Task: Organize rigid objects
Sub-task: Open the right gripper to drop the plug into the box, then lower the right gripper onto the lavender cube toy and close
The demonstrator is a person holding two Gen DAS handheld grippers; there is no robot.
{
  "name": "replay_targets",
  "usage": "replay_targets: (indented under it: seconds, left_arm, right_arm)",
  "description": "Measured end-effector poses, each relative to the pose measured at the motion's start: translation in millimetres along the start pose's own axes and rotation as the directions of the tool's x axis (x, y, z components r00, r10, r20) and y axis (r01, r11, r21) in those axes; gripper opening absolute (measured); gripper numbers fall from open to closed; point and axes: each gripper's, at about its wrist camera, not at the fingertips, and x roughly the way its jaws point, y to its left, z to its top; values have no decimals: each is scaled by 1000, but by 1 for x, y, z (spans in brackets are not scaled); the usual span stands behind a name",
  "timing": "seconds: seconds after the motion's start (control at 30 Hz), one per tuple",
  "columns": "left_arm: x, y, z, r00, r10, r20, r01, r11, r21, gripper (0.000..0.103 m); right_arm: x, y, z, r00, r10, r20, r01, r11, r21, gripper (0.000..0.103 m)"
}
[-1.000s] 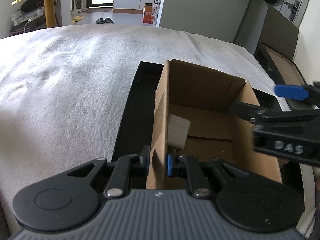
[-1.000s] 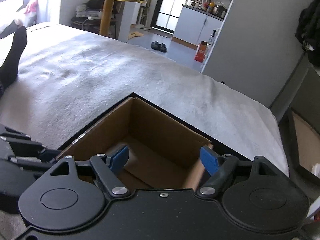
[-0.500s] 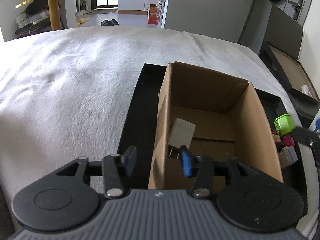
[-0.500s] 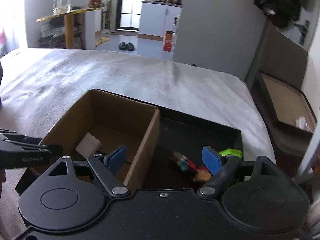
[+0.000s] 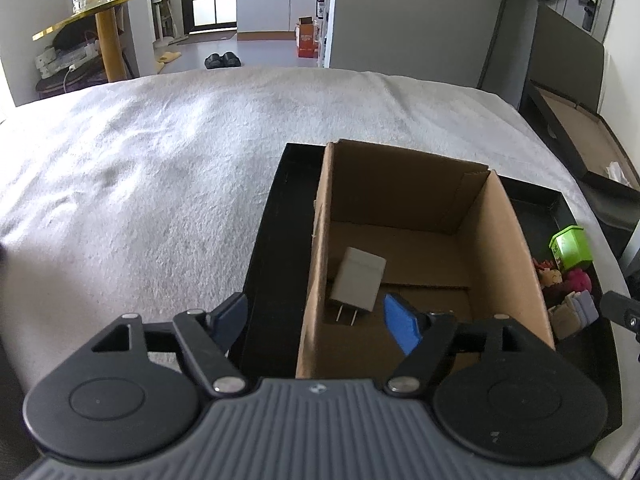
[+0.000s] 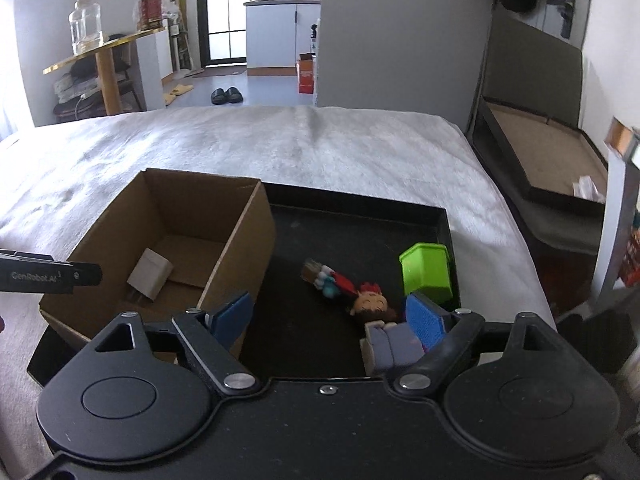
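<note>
A brown cardboard box point(image 5: 400, 184) stands in the left part of a black tray point(image 5: 272, 240) on a white blanket. A white charger plug point(image 5: 358, 280) lies tilted inside the box, prongs toward me. My left gripper point(image 5: 316, 322) straddles the box's near left wall; its jaws are opening and the pads touch nothing. My right gripper point(image 6: 330, 316) hovers over the tray point(image 6: 320, 232) right of the box point(image 6: 192, 204), jaws opening, nothing gripped. Ahead of it lie a small doll point(image 6: 360, 296), a green cube point(image 6: 427, 272) and a purple-and-beige block point(image 6: 390, 344).
The tray sits near the bed's right edge. Beyond that edge stands a dark open case point(image 6: 552, 152). The left gripper's finger point(image 6: 48, 276) reaches over the box's left rim in the right wrist view. A gold table point(image 5: 104, 20) and slippers point(image 5: 222, 60) are far behind.
The left jaws, nearly shut about the box's wall, have spread wide. The right gripper has swung from over the box to the right, over the toys, and rolled level.
</note>
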Motion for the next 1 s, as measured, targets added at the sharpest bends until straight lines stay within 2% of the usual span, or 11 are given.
replay_targets:
  seconds: [0.17, 0.6, 0.77, 0.83, 1.0]
  left_arm:
    - [-5, -6, 2, 1000, 16, 15, -17, 1000, 18, 81]
    - [-2, -15, 6, 999, 50, 15, -51, 997, 58, 82]
    - [4, -16, 5, 998, 65, 6, -65, 996, 66, 82]
    - [5, -16, 6, 998, 70, 5, -70, 995, 70, 82]
    - [9, -17, 8, 997, 83, 0, -83, 994, 68, 82]
  right_arm:
    - [1, -17, -11, 1000, 10, -8, -10, 998, 58, 91]
    - [26, -45, -36, 999, 19, -46, -13, 992, 126, 90]
    - [40, -52, -42, 997, 34, -67, -24, 990, 136, 82]
    - [47, -53, -43, 996, 41, -81, -31, 992, 126, 72]
    - [59, -54, -43, 996, 22, -86, -12, 994, 109, 70]
